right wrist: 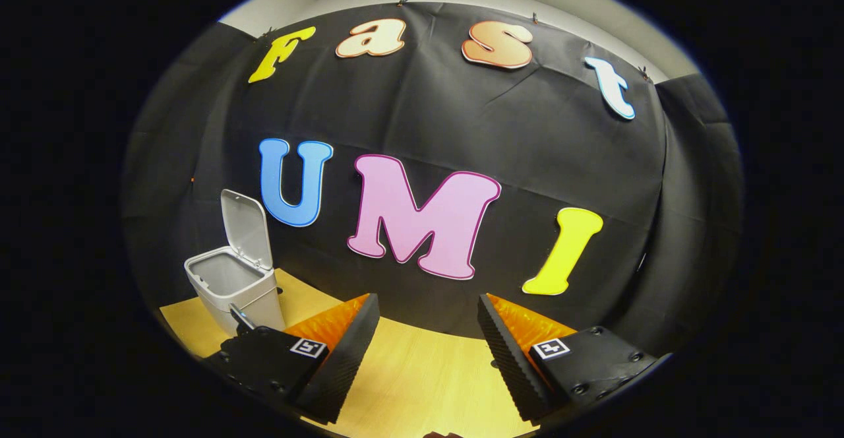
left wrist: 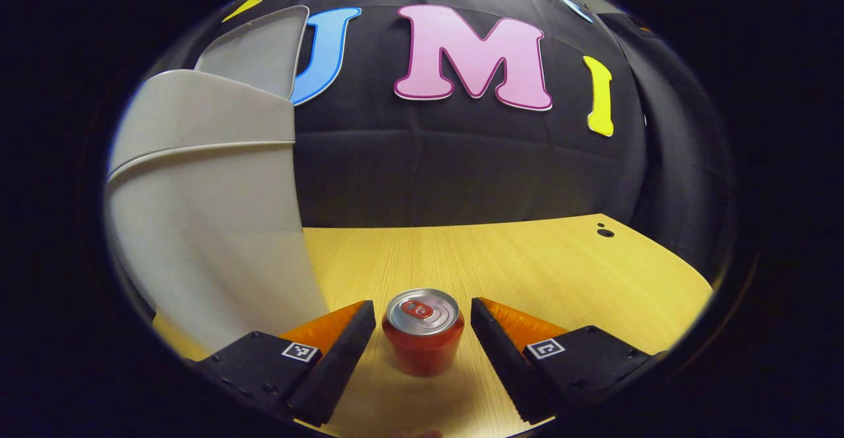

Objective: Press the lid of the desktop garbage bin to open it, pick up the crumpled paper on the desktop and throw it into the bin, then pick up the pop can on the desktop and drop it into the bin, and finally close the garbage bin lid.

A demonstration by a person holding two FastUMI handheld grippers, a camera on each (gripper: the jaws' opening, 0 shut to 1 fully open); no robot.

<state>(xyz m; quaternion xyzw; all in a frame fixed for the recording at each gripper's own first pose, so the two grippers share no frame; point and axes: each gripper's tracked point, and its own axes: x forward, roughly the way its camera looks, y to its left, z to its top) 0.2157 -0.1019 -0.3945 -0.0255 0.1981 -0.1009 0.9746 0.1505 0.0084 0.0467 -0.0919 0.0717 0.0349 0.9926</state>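
Red and silver, the can (left wrist: 423, 332) stands upright on the desk (left wrist: 527, 260), and I have my left hand-held gripper (left wrist: 422, 326) spread wide with one finger on each side of it, neither one touching yet, so that a plain squeeze should catch it round the middle. Just left of the can rises the grey bin (left wrist: 204, 214), its lid (left wrist: 260, 49) tipped up and back, which leaves the mouth free for a drop from above. I judge the can to be the step in hand. My right hand-held gripper (right wrist: 428, 332) hangs open and empty, raised and well away from the can, with the bin (right wrist: 231, 286) far off to its left, leaving the left one room to work.
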